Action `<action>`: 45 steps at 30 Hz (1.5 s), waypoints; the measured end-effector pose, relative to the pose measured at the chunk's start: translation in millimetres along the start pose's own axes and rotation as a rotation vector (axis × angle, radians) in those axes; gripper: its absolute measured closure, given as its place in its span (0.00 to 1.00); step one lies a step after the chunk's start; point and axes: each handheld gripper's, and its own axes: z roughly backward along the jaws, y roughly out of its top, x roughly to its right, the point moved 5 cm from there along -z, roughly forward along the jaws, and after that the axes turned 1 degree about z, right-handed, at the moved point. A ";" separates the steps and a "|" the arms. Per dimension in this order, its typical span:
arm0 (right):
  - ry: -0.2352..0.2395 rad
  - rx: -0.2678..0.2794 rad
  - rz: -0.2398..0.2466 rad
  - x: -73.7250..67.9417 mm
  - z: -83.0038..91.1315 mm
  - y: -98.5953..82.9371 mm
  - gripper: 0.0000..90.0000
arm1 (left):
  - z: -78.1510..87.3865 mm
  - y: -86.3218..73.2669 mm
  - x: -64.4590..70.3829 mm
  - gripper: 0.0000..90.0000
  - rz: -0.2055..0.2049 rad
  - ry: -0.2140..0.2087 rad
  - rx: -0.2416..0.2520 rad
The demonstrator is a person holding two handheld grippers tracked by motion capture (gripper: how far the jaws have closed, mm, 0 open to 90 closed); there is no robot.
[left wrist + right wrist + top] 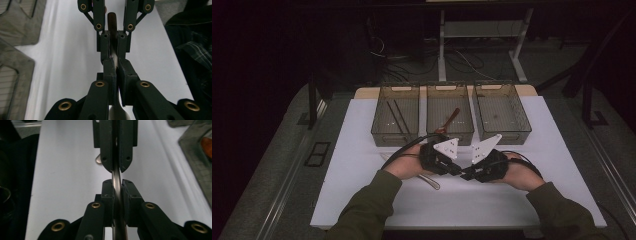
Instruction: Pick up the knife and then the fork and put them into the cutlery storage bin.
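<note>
Both tongs meet nose to nose above the white tabletop (362, 150), each clenched on the same slim metal utensil with a dark wooden handle (112, 22). The left tongs (114, 67) pinch its shaft; the right tongs (117, 185) clamp it just beside them. Beyond stand three clear plastic bins (504, 107), the middle one holding a wooden spoon (449, 120).

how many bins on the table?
3, in a row at the far edge: left bin, middle bin, right bin. None appear hidden.
</note>
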 end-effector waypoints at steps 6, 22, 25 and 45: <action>0.014 0.016 -0.019 2.5 4.4 -1.0 0.90 | 3.2 1.2 -3.4 0.86 0.005 0.022 0.044; -0.132 0.106 -0.233 39.1 58.1 -20.0 0.89 | 58.8 -28.4 -1.2 0.43 0.245 0.267 0.264; -0.188 0.132 -0.286 51.8 74.2 -22.8 0.89 | 63.4 -41.6 1.5 0.41 0.298 0.308 0.276; -0.510 0.025 -0.621 151.0 105.9 -68.1 0.89 | 71.9 -113.1 34.9 0.26 0.502 0.469 0.284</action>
